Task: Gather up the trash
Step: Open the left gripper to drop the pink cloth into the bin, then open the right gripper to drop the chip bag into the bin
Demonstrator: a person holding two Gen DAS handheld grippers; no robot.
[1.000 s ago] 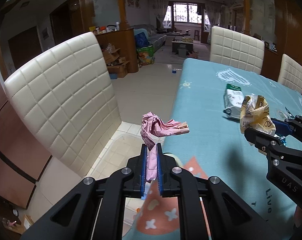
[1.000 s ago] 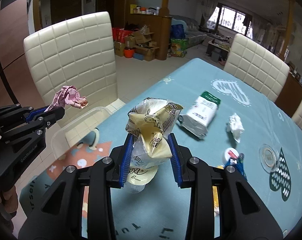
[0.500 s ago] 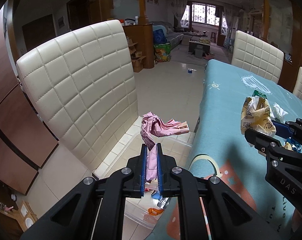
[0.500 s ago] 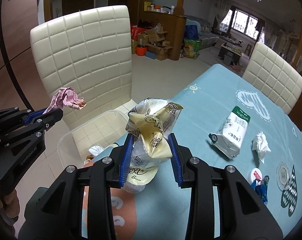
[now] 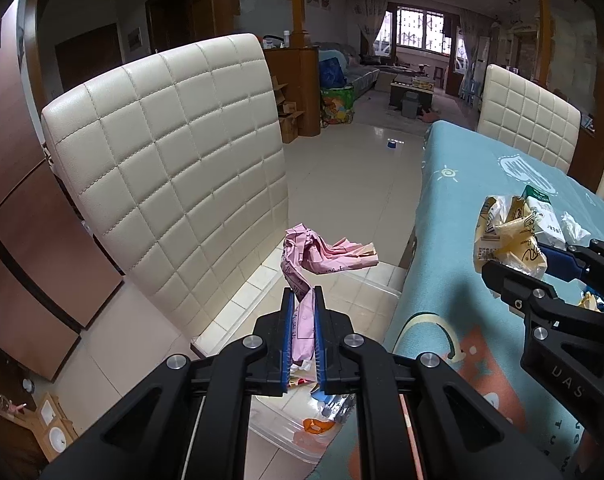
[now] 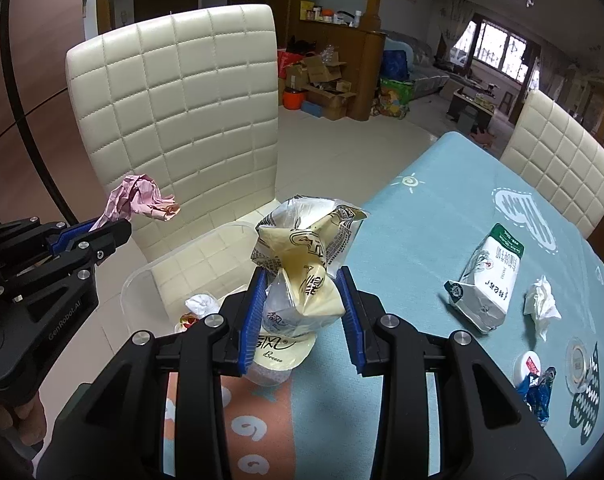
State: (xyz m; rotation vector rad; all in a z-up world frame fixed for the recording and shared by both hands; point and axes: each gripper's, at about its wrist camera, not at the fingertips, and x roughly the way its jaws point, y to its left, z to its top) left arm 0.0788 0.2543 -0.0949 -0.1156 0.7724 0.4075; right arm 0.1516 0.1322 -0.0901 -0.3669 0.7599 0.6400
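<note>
While our left gripper (image 5: 303, 294) pinches crumpled pink paper (image 5: 321, 254), our right gripper (image 6: 302, 280) clamps a glossy yellow wrapper (image 6: 305, 264) printed "Breeze".

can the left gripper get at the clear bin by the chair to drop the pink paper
Probably yes. The left gripper, shut on the pink paper, hangs above the clear bin beside the table edge, and nothing shows between them; the white chair stands behind.
</note>
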